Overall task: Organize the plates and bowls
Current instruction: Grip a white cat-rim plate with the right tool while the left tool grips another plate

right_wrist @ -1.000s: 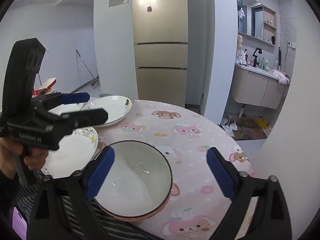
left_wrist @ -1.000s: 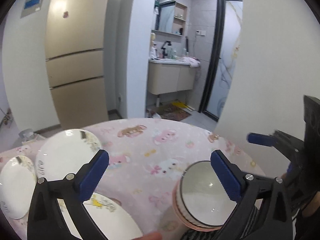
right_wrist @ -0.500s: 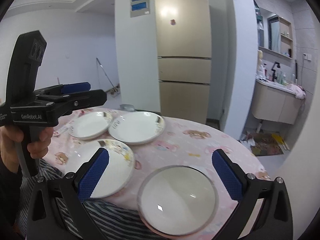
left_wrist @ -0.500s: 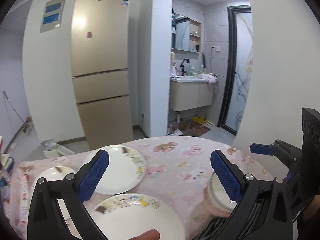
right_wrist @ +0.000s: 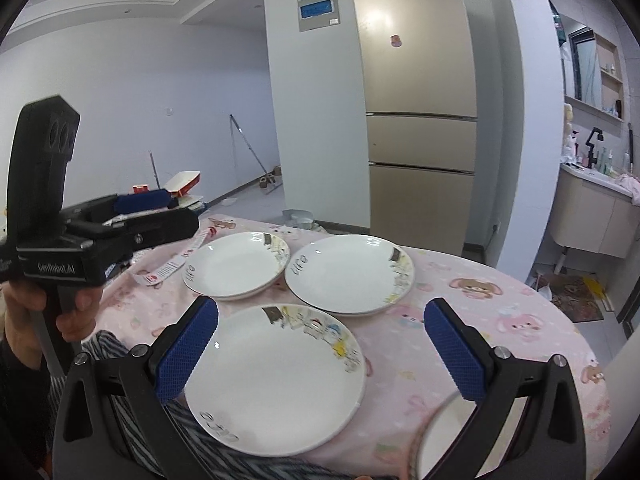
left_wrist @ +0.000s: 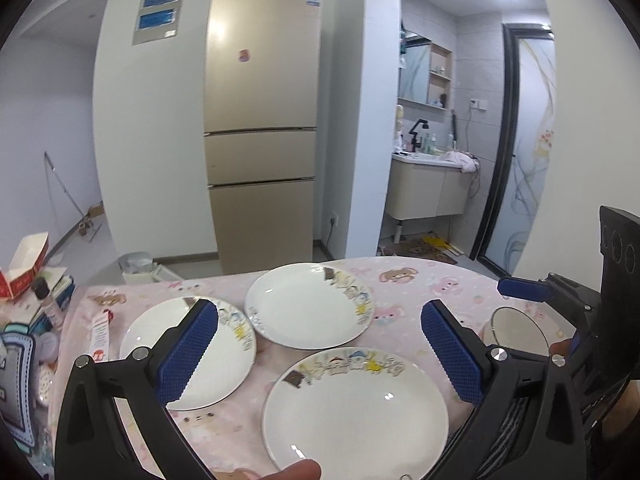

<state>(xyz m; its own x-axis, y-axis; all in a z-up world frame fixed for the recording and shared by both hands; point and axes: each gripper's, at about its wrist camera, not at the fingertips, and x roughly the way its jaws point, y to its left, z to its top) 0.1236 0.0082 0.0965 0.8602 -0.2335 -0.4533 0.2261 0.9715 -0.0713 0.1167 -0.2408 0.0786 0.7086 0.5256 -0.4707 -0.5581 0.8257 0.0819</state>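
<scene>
Both grippers higher, 3 plates

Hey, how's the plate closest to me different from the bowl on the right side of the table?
The nearest plate is wide and shallow; the bowl is narrower with taller sides. The plate carries a cartoon print along one rim; the bowl's inside looks plain, with a thin dark rim. The plate sits in full view; the bowl is partly hidden in both views. Both are white inside, empty, and rest upright on the pink tablecloth.
</scene>
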